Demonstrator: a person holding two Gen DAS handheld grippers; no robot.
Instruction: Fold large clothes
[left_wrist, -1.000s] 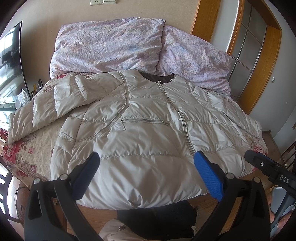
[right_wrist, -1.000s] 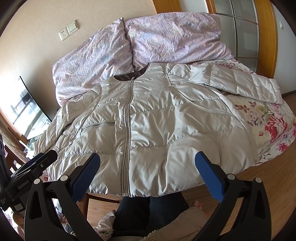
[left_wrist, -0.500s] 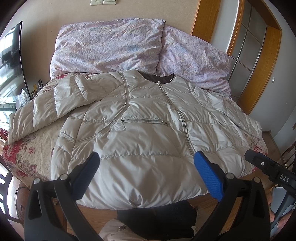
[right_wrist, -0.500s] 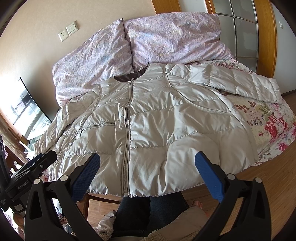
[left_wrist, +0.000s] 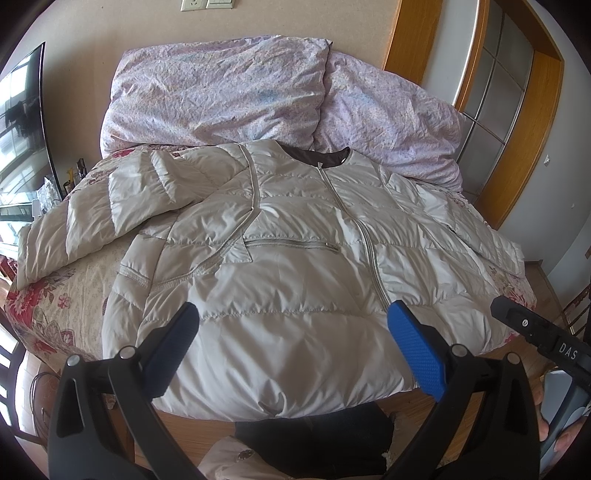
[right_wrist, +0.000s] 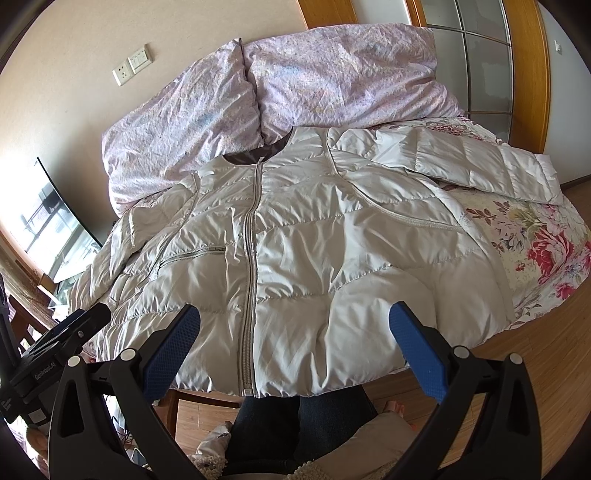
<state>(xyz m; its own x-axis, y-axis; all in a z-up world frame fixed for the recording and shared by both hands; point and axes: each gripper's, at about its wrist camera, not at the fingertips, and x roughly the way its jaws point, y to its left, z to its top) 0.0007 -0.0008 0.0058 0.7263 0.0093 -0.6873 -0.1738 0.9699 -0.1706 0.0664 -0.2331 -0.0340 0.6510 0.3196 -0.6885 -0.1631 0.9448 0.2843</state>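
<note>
— Where was the jacket (left_wrist: 288, 280)?

— Flat on the bed (left_wrist: 51, 306), zipped, hem hanging over the near edge, sleeves spread toward both side edges.

— And the tongs?

— Left tongs (left_wrist: 291, 341) and right tongs (right_wrist: 295, 341) were both released, holding nothing, hovering above the hem. Folding hadn't begun, I'd judge; next called for gripping a sleeve (right_wrist: 461, 162). Pillows (right_wrist: 295, 85) crowded the far edge.

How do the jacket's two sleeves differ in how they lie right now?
The sleeve on the person's left stretches sideways away from the jacket, leaving a patch of floral bedcover between them. The sleeve on the person's right lies closer along the jacket's side in the left wrist view, angling down toward the hem. Both lie flat, unfolded, and neither open gripper touches them.
</note>
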